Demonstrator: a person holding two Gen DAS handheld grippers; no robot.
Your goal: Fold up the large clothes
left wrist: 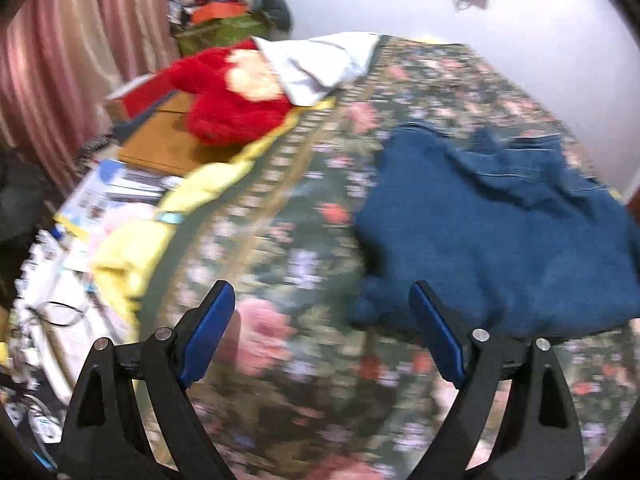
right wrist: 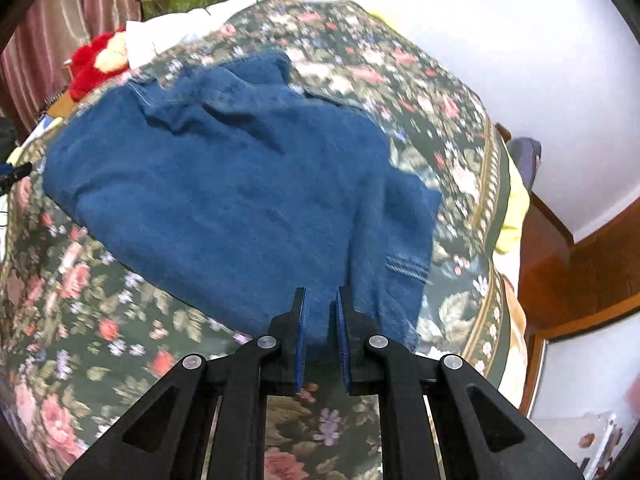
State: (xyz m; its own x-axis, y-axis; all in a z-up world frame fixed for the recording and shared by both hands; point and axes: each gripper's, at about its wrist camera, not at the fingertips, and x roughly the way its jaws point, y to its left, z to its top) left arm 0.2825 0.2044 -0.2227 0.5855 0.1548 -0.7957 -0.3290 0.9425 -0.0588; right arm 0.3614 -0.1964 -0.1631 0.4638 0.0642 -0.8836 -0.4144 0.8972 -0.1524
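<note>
Floral bedspread (left wrist: 304, 208), red plush toy (left wrist: 236, 108), white pillow (left wrist: 320, 64), pink curtain (left wrist: 60, 60), possibly books (left wrist: 116, 192)

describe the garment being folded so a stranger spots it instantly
Find the bed with the dark floral bedspread. Lying on it is the blue garment, one edge between the right gripper jaws. It is the only plain, solid-blue thing on the pattern.

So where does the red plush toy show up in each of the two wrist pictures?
Left wrist view: the red plush toy lies upper left of centre, at the bed's far edge, partly under the white pillow.
Right wrist view: the toy is small, at the upper left, beyond the blue garment.
Shared landmark: the white pillow beside the toy, on the floral bedspread.
</note>
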